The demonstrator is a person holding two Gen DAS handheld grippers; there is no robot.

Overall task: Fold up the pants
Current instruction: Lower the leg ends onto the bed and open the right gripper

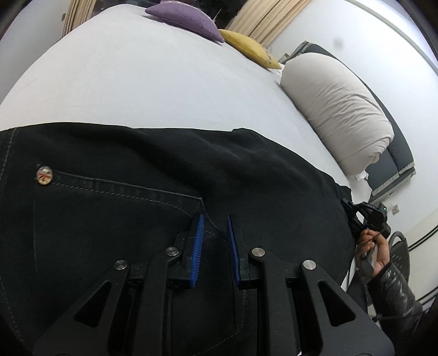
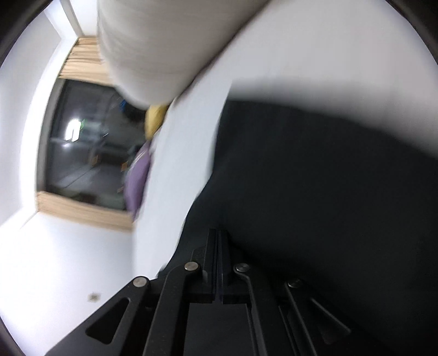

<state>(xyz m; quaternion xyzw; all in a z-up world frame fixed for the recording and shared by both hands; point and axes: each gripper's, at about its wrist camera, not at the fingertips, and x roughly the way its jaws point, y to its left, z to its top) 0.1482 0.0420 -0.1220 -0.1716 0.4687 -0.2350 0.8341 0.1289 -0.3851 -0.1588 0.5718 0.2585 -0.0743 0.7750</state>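
Note:
Black pants (image 1: 164, 169) lie spread on a white bed (image 1: 150, 82), with a pocket seam and a small metal rivet (image 1: 45, 175) showing. My left gripper (image 1: 215, 221) is open just above the pocket corner, its blue pads (image 1: 198, 246) apart with nothing between them. My right gripper shows at the pants' right edge in the left wrist view (image 1: 369, 219), held by a hand. In the blurred right wrist view the right gripper (image 2: 219, 235) has its jaws pressed together at the edge of the pants (image 2: 328, 191); whether cloth is pinched between them is unclear.
A rolled white duvet (image 1: 336, 109) lies along the bed's right side. A purple cushion (image 1: 186, 16) and a yellow cushion (image 1: 251, 46) sit at the far end. Beige curtains (image 1: 268, 16) and a dark window (image 2: 90, 148) are beyond. A chair (image 1: 399, 252) stands by the bed.

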